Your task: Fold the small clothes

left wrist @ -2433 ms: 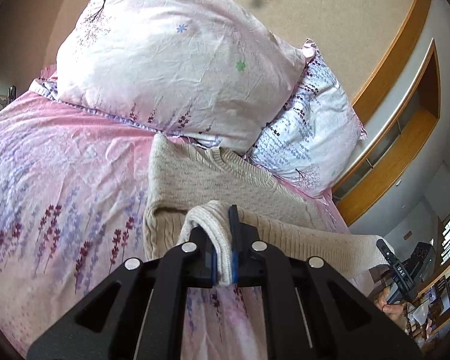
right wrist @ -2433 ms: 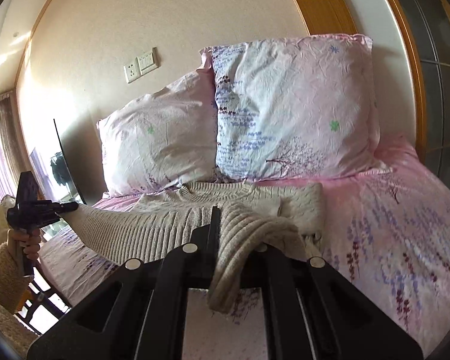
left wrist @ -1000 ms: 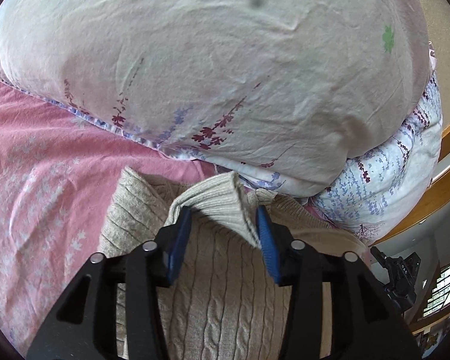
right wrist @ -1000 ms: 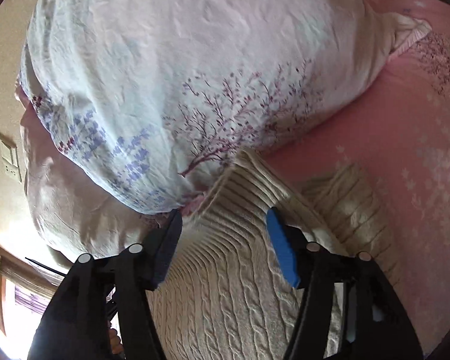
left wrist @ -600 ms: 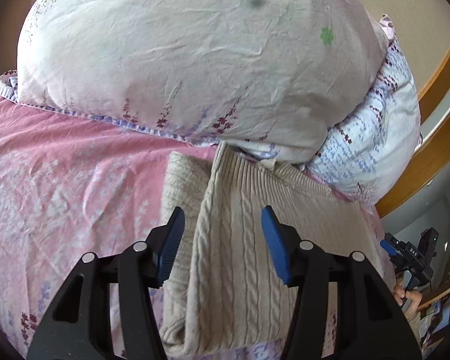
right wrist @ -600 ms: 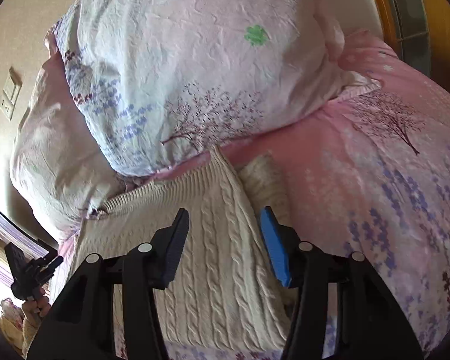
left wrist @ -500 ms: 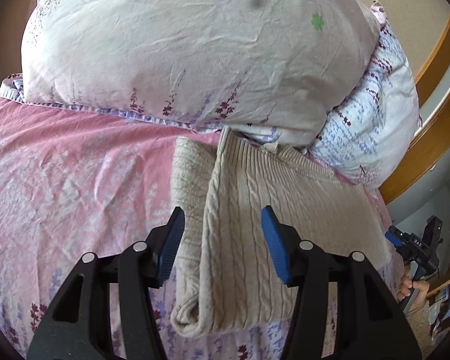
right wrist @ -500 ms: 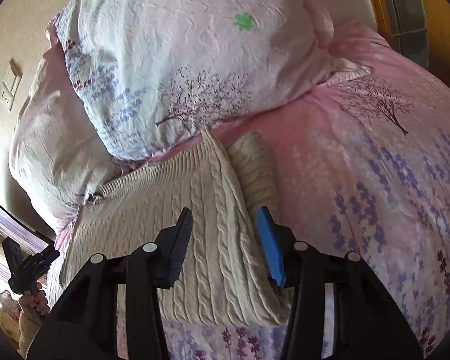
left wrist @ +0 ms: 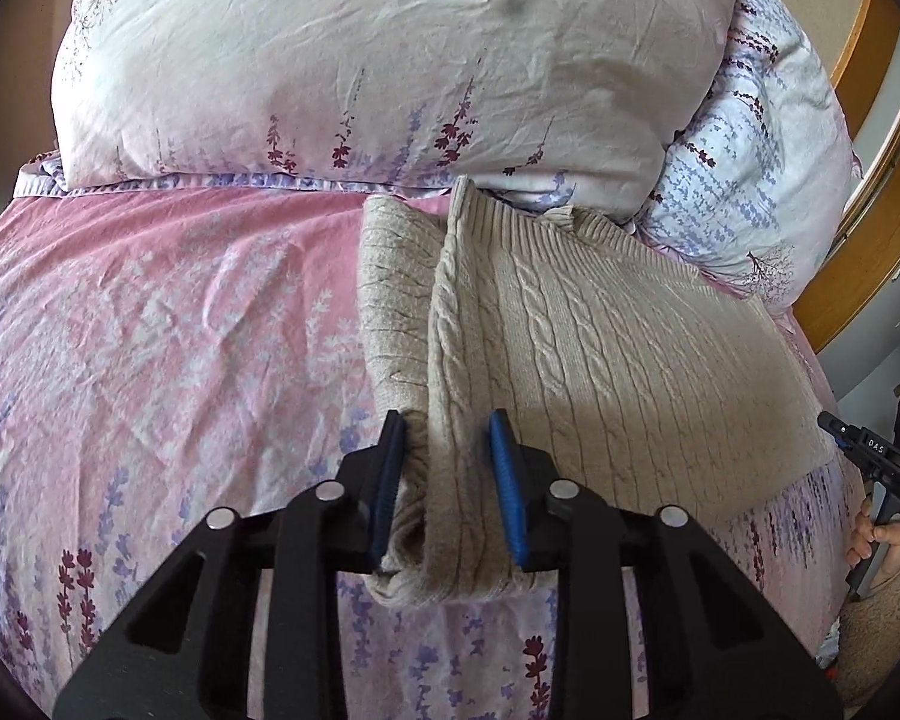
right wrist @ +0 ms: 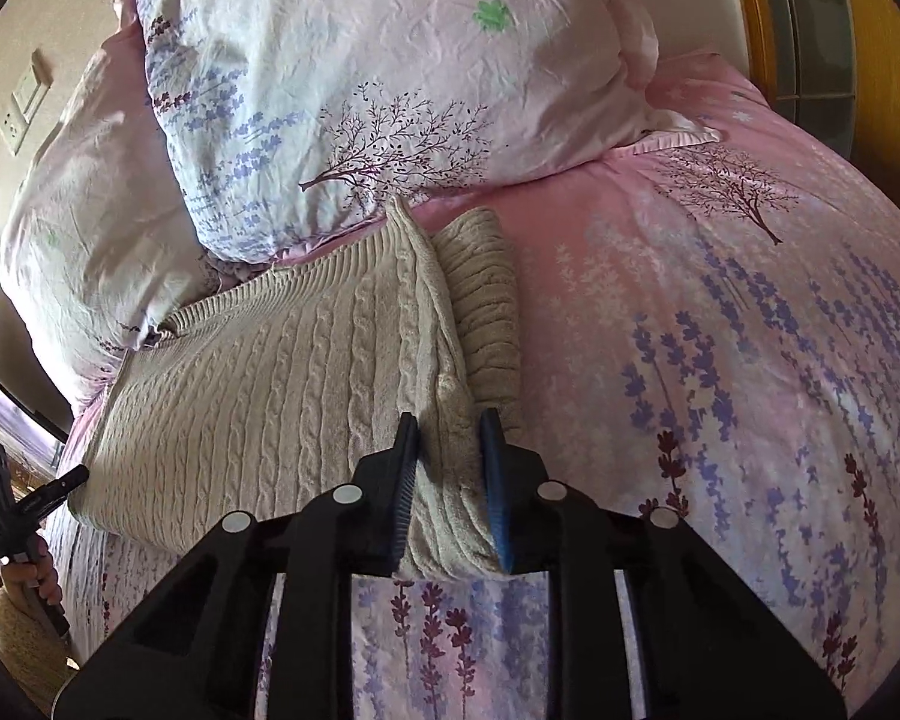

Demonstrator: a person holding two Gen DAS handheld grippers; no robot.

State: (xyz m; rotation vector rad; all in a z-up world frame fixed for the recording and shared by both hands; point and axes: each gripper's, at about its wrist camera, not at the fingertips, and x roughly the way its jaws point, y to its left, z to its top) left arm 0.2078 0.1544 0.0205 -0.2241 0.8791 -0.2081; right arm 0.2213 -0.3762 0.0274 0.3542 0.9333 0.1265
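The folded beige sweater (left wrist: 600, 372) lay lengthwise ahead of both claws, reaching the pillows (left wrist: 390, 60). The left gripper (left wrist: 450, 480) and right gripper (right wrist: 450, 480), both part-open, each straddled a near corner without visibly pinching it.

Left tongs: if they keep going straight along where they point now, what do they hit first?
Probably the folded sweater: the left tongs already straddle its near edge, jaws apart. Beyond it lies the pale pink pillow; depth is unclear.
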